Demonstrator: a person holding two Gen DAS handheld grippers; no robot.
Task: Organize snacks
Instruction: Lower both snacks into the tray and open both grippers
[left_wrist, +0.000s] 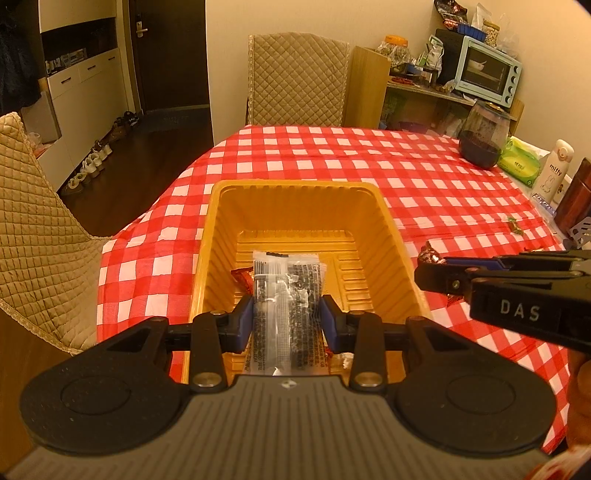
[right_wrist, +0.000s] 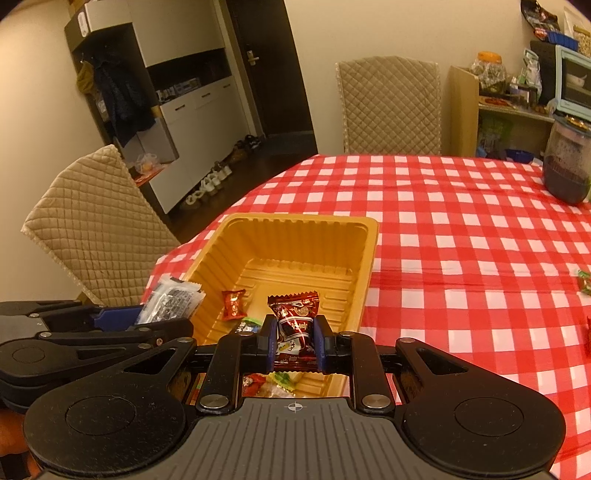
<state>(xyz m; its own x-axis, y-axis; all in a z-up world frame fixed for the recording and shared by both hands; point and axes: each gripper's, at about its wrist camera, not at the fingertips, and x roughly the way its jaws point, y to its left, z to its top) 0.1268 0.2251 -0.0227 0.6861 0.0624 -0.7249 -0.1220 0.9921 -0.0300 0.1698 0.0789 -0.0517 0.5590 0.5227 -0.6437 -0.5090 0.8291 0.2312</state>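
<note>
An orange plastic tray (left_wrist: 221, 236) (right_wrist: 354, 258) sits on the red-checked tablecloth. My left gripper (left_wrist: 287, 319) is shut on a clear-and-black snack packet (left_wrist: 286, 295) and holds it over the tray's near end. My right gripper (right_wrist: 295, 341) is shut on a dark red wrapped candy (right_wrist: 295, 321) above the tray's near right corner. From the left wrist, the right gripper (left_wrist: 436, 275) comes in from the right with the candy (left_wrist: 428, 253) sticking out of it. A small red candy (right_wrist: 232, 304) lies on the tray floor, with other wrapped sweets below my right fingers.
Loose candies lie on the cloth at the right: a green one (right_wrist: 584, 281) (left_wrist: 514, 223) and a red one (right_wrist: 588, 334). A dark glass jar (left_wrist: 482, 134), a green tissue pack (left_wrist: 519, 162) and a white bottle (left_wrist: 554, 171) stand far right. Quilted chairs (left_wrist: 299, 79) (right_wrist: 96, 229) ring the table.
</note>
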